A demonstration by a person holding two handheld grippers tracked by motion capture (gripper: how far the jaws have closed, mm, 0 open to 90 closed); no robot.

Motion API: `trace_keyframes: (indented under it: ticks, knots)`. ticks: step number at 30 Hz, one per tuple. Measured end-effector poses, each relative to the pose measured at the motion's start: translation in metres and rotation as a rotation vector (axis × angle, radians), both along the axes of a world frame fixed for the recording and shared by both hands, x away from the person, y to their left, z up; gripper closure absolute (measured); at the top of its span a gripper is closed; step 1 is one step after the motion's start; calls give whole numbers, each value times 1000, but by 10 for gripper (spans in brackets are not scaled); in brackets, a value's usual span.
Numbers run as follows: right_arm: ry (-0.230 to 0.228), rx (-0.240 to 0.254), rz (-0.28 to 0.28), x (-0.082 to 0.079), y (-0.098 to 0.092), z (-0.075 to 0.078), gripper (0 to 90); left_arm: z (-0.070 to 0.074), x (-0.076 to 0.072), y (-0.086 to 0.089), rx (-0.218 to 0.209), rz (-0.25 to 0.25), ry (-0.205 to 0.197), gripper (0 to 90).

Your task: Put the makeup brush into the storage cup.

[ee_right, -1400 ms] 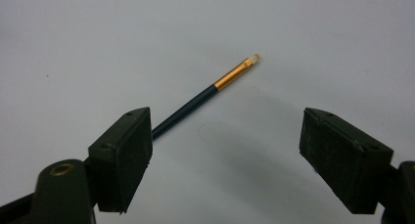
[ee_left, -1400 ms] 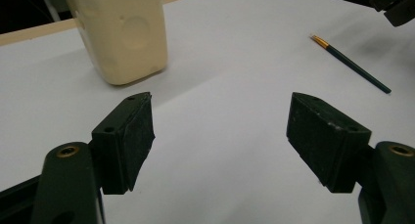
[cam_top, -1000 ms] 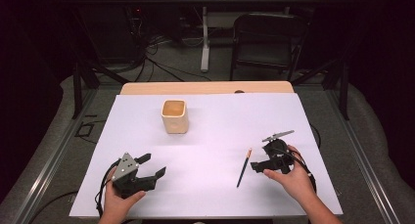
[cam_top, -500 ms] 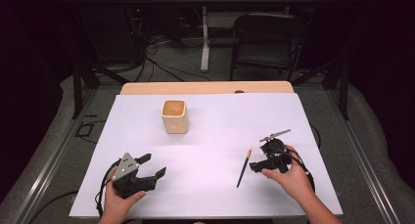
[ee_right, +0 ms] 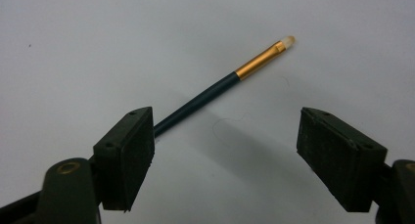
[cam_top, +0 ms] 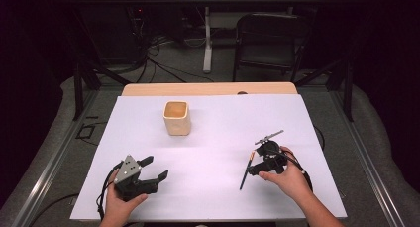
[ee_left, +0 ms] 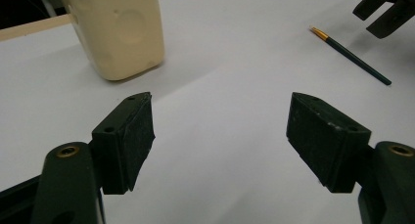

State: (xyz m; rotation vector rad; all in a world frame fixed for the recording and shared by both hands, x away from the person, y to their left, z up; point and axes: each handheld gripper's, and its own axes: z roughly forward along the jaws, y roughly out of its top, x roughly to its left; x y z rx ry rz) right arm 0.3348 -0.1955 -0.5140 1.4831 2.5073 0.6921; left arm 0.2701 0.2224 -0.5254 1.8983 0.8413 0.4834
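A thin dark-green paintbrush [cam_top: 245,170] with a gold ferrule lies flat on the white table cover [cam_top: 218,138], right of centre. My right gripper [cam_top: 255,162] hovers over its upper end, open. In the right gripper view the paintbrush [ee_right: 215,90] runs diagonally between the spread jaws, its handle passing behind the left pad [ee_right: 128,155]; the right gripper [ee_right: 225,155] holds nothing. My left gripper [cam_top: 154,168] rests open at the front left. In its own view the left gripper [ee_left: 220,136] faces a cream square cup [ee_left: 120,31], with the paintbrush [ee_left: 350,55] far off at upper right.
The cream cup [cam_top: 177,118] stands upright at the back centre-left of the cover. The wooden table edge [cam_top: 208,89] shows behind the cover. A black chair [cam_top: 270,38] and cables sit on the floor beyond. The right gripper [ee_left: 386,9] appears in the left gripper view's top right corner.
My right gripper has shifted a little to the left, closer over the paintbrush. The left gripper, cup and brush have stayed put.
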Motion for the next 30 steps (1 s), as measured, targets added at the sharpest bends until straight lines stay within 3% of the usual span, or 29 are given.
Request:
trace_keyframes:
  ticks: [20,30]
  knots:
    - [38,-14,8,5,9,-5,176,0,0,-1,8,-3,3,256]
    - [104,-32,-4,10,11,-5,220,0,0,-1,10,-6,4,256]
